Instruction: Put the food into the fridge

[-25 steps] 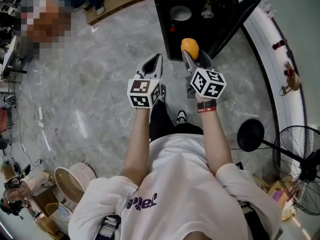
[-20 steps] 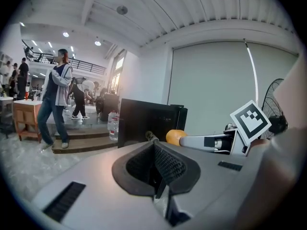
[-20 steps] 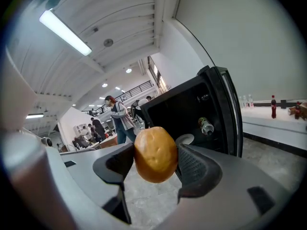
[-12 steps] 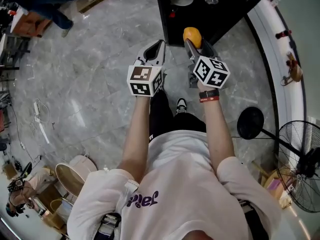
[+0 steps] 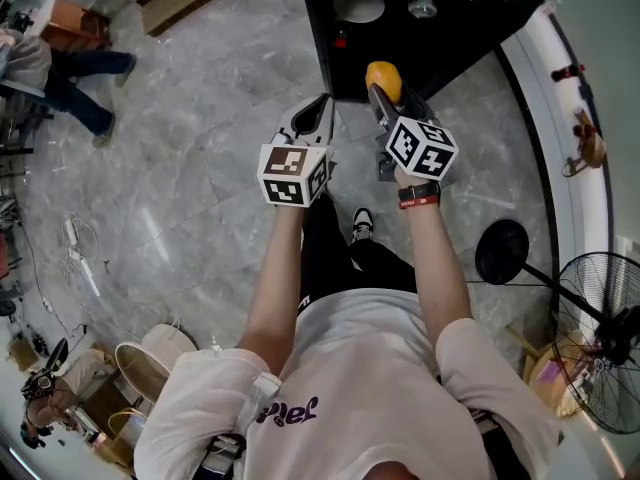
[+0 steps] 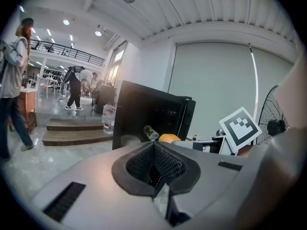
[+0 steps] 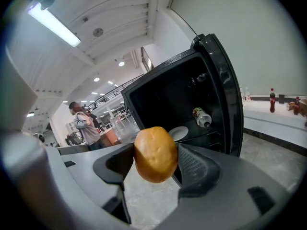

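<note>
My right gripper (image 5: 384,90), grasping the food (image 7: 154,153), now hangs nearer the fridge (image 5: 440,43), left gripper (image 6: 154,159) clenched empty; placing looks next.

Person in white short-sleeved T-shirt (image 5: 370,368) with purple lettering, black trousers (image 5: 325,240), black-and-red wristband (image 5: 418,196); grey left gripper (image 5: 318,108) and right gripper (image 5: 385,93) each carry a white cube (image 5: 292,176) with black square markers.

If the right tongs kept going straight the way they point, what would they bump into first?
Probably the open fridge. The right tongs, clamped on the food, aim into its dark inside, roughly at the white plate. Nothing shows in between, though depth is hard to judge.
</note>
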Motion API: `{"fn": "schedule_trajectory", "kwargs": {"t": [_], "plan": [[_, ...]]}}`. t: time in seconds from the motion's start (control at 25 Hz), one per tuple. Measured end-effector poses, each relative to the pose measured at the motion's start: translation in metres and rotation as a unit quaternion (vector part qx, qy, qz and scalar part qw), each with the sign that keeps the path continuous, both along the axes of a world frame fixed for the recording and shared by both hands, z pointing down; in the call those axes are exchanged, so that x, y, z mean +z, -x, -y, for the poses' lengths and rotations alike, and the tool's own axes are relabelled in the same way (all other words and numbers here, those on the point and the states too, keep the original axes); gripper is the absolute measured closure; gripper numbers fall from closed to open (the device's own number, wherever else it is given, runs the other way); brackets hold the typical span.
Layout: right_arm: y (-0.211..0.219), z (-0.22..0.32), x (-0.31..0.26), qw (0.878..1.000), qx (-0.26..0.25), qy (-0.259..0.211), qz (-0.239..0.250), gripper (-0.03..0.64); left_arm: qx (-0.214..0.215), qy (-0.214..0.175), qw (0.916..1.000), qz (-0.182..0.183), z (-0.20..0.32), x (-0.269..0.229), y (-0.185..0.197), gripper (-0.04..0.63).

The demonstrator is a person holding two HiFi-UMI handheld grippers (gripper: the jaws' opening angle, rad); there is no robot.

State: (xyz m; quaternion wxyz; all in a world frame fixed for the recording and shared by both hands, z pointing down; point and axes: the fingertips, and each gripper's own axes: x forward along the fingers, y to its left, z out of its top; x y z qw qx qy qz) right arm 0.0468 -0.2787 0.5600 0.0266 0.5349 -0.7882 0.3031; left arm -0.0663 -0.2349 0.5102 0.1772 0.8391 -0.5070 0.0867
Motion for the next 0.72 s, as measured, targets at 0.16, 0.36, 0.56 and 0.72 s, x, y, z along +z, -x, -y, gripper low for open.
{"fn": "schedule_trajectory", "kwargs": {"t": [0.16,0.36,0.56,0.72], "plan": [[0.002,0.021,0.010,1.000,-0.002,-0.002,-0.015,0.313,0.007,0.006,0.9999,-0.005,0.014,0.010,-0.004,0.575],[0.006,0.047,0.022,0.999,-0.004,-0.002,-0.033,0.313,0.010,0.014,0.9998,-0.008,0.032,0.020,-0.001,0.576],[0.010,0.077,0.034,0.999,-0.002,-0.002,-0.045,0.313,0.016,0.020,0.9996,-0.011,0.050,0.029,0.003,0.577],[0.016,0.101,0.045,0.998,-0.006,-0.002,-0.057,0.313,0.018,0.023,0.9995,-0.014,0.067,0.039,0.007,0.576]]}}
